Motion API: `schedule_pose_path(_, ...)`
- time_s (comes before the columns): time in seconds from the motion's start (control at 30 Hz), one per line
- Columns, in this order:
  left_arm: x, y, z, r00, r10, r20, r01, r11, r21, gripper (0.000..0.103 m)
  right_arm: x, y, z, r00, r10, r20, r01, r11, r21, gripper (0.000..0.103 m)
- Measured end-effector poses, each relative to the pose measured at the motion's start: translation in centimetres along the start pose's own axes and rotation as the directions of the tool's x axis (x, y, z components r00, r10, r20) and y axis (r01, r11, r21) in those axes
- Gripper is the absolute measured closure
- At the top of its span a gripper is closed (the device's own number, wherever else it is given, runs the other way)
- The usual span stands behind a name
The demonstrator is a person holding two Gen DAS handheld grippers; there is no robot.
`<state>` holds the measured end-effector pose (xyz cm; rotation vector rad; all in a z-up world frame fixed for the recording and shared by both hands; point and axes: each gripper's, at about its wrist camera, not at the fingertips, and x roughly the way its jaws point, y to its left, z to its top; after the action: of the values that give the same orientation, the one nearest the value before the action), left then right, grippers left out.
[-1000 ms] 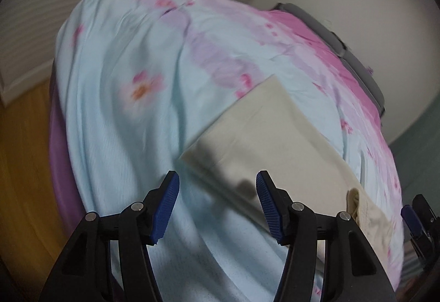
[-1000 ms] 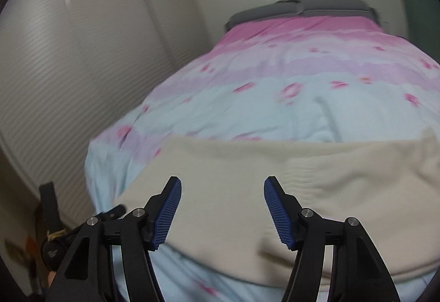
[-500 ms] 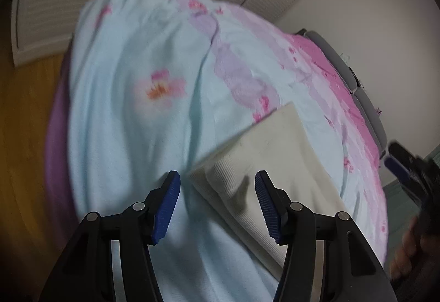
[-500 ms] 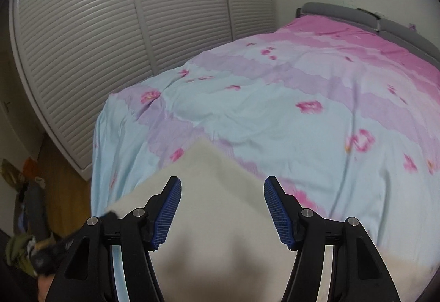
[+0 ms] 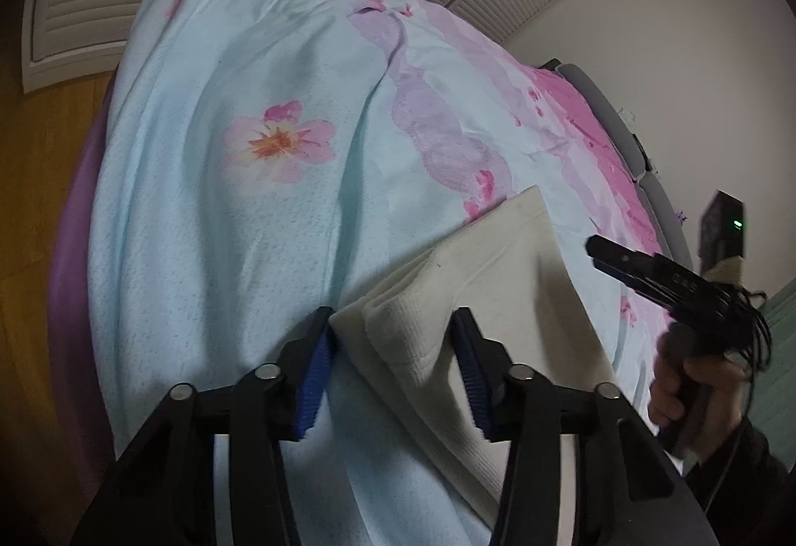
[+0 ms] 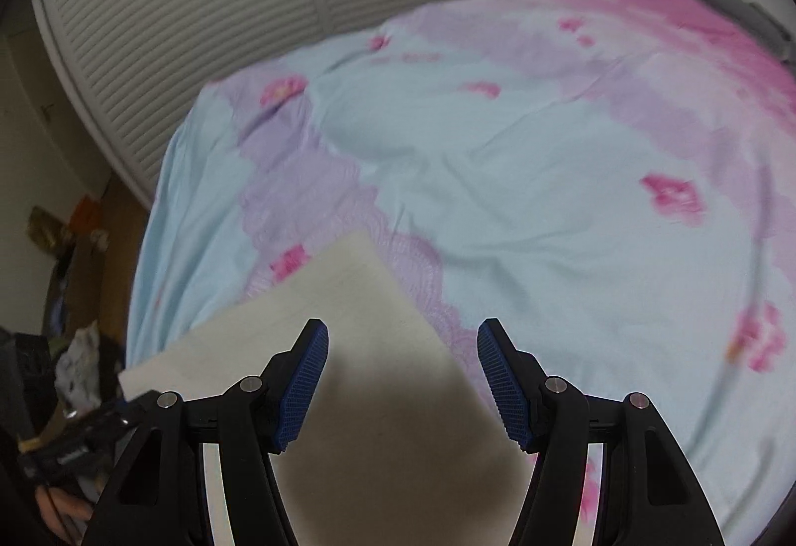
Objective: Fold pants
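Left tongs (image 5: 393,337): half open, astride the near-left corner of the pants. The jaws have just been closing with the cloth between them. The blue pads (image 5: 318,367) sit just beside the stacked edges, and it is hard to tell whether they press yet, so I read this as not yet a grip.

Pants (image 5: 497,297): cream, already doubled into a long flat strip. They lie on the bed (image 5: 239,247) toward its near edge, running from the left tongs away to the right. Several layers show at the corner.

How they will handle: soft, light and limp by the look of the knit. They should sag from any single hold, and the layers may slide apart if only the top one is caught.

Where to take hold: at the end corners, biting through every layer at the folded edge, one corner for each tongs, so the end lifts level.

Bedspread: pale blue and pink with flowers, loose and rumpled. A low bite at the corner could pinch it along with the pants.

Right tongs (image 6: 403,377): spread wide and empty, hanging over the pants near their far corner, not touching. In the left view a hand (image 5: 696,386) holds them above the right side of the bed.
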<state>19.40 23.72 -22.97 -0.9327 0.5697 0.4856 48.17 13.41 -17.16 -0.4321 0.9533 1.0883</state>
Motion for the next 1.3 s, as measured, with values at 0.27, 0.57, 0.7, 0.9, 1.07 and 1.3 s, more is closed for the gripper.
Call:
schedule_pose_path(0.27, -0.7, -0.9, -0.2, 1.0, 0.0, 0.025, -0.002, 0.998, 0.059, 0.073, 5.4, -2.1, 2.9, 0.959, 0.226, -0.173, -0.241, 0.968, -0.072, 0.04)
schedule_pose_path(0.57, 0.3, -1.0, -0.2, 1.0, 0.025, 0.0, -0.025, 0.998, 0.051, 0.073, 12.5, 0.9, 5.5, 0.835, 0.337, -0.435, -0.443, 0.881, -0.168, 0.044)
schedule_pose_path(0.7, 0.2, -1.2, -0.3, 1.0, 0.026, 0.002, -0.026, 0.998, 0.061, 0.073, 13.3, 2.2, 5.7, 0.775, 0.385, -0.5, -0.504, 0.855, -0.123, 0.08)
schedule_pose_path(0.9, -1.0, -2.3, -0.3, 0.999, -0.004, 0.042, -0.001, 0.992, 0.123, 0.079, 8.1, 3.1, 5.6, 0.858, 0.351, -0.376, -0.449, 0.867, -0.216, 0.083)
schedule_pose_path(1.07, -3.6, -5.1, -0.1, 0.993, -0.074, 0.097, 0.053, 0.977, 0.207, 0.081, 0.9, 3.0, 5.6, 0.906, 0.34, -0.253, -0.403, 0.874, -0.272, 0.083)
schedule_pose_path(1.3, -9.3, -11.7, -1.9, 0.961, -0.227, 0.156, 0.152, 0.909, 0.387, 0.084, -9.5, 1.1, 4.2, 0.95, 0.292, -0.107, -0.311, 0.895, -0.321, 0.083)
